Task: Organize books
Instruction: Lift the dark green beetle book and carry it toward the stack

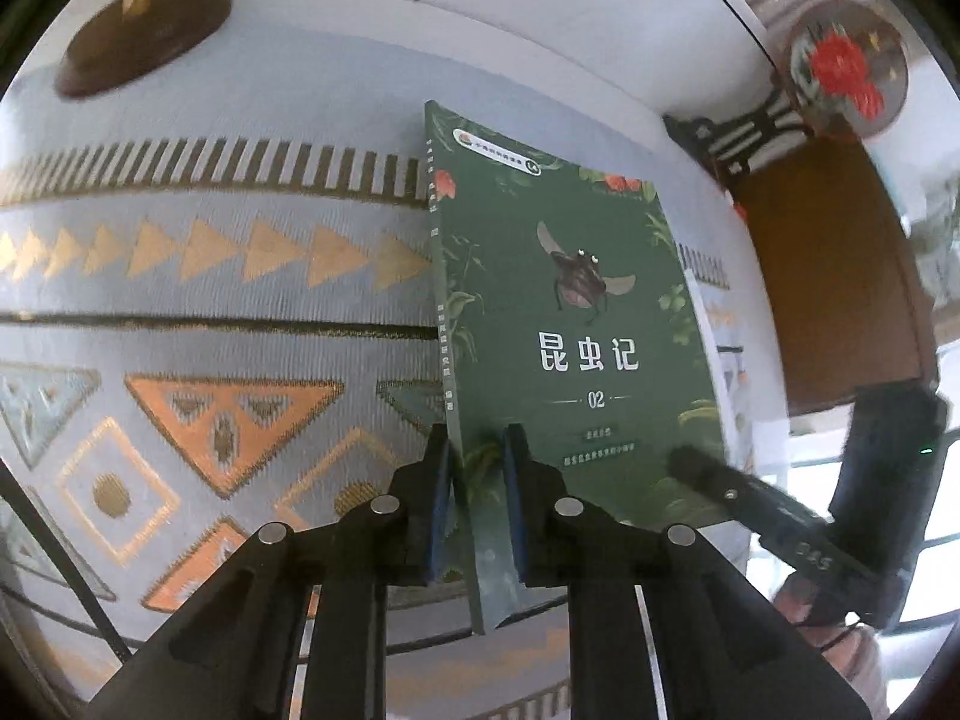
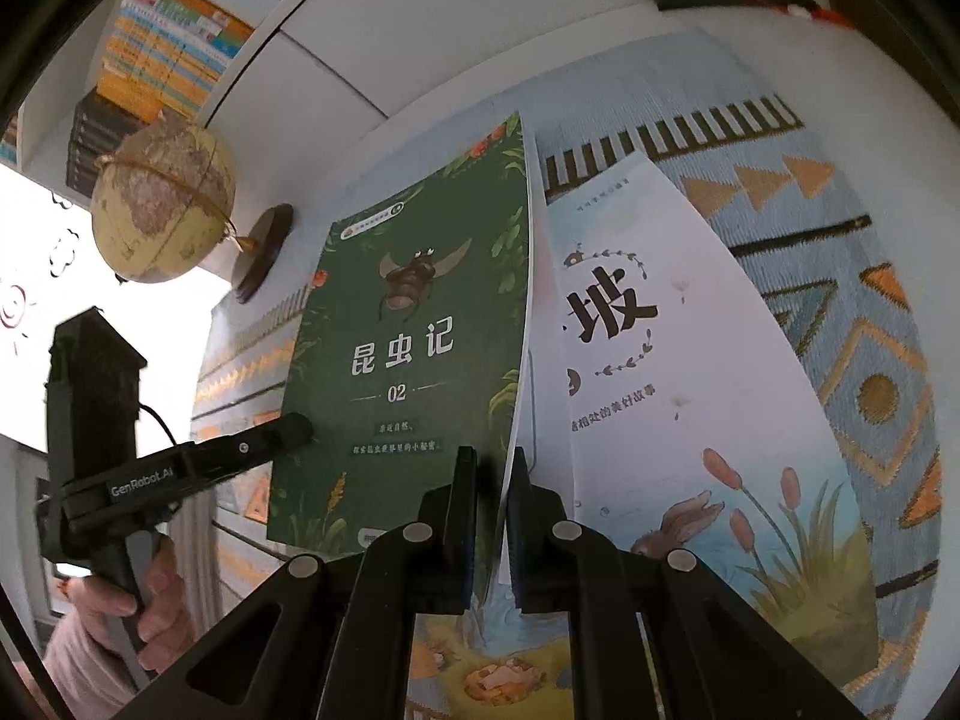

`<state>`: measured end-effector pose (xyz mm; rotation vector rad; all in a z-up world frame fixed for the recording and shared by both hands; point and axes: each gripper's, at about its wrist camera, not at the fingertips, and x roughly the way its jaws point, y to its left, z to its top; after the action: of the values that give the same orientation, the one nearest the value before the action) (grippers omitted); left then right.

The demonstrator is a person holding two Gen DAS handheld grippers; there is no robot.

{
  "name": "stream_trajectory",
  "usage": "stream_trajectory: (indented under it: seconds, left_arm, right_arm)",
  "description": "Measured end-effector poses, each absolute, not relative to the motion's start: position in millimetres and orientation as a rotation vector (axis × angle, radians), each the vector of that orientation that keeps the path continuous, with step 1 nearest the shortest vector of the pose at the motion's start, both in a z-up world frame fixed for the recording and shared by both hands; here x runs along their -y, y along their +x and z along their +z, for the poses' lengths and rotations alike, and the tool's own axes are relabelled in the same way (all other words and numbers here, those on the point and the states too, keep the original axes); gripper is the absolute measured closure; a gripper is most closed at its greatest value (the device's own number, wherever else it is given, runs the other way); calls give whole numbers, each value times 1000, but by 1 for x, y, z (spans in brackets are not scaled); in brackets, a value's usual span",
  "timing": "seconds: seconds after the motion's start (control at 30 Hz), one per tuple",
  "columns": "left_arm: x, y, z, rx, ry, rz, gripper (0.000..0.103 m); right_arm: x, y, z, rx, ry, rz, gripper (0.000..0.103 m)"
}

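A green book (image 1: 576,324) with a flying beetle on its cover is held up off a patterned cloth (image 1: 210,312). My left gripper (image 1: 477,450) is shut on its spine edge. My right gripper (image 2: 493,468) is shut on its open page edge, and the same green book (image 2: 414,336) shows in the right wrist view. A white book (image 2: 690,372) with a rabbit and reeds lies flat on the cloth (image 2: 852,276) just right of it. The other gripper shows in each view: the right one (image 1: 774,510) and the left one (image 2: 240,450).
A globe (image 2: 162,204) on a dark round base (image 1: 150,36) stands at the cloth's far edge. A shelf of upright books (image 2: 174,36) is behind it. A round ornament with red flowers (image 1: 846,72) sits on a black stand beside a brown panel (image 1: 840,276).
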<state>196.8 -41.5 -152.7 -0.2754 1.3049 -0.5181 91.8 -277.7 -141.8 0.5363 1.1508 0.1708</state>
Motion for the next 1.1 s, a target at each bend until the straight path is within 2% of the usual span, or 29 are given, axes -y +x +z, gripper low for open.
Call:
stream_trajectory:
  seconds: [0.2,0.73,1.1]
  left_arm:
    - [43,185,-137,-1274,-262,-561,90]
    - [8,129,-85,-1196,-365,-675,90]
    - [-31,85,-29,-1062,-392,-716,90]
  right_arm:
    - [246,80,-107,-1090,345,211,95]
    - [230,17,-39,-966,368,306,95]
    - [196,-19,22,-809,343,385,95]
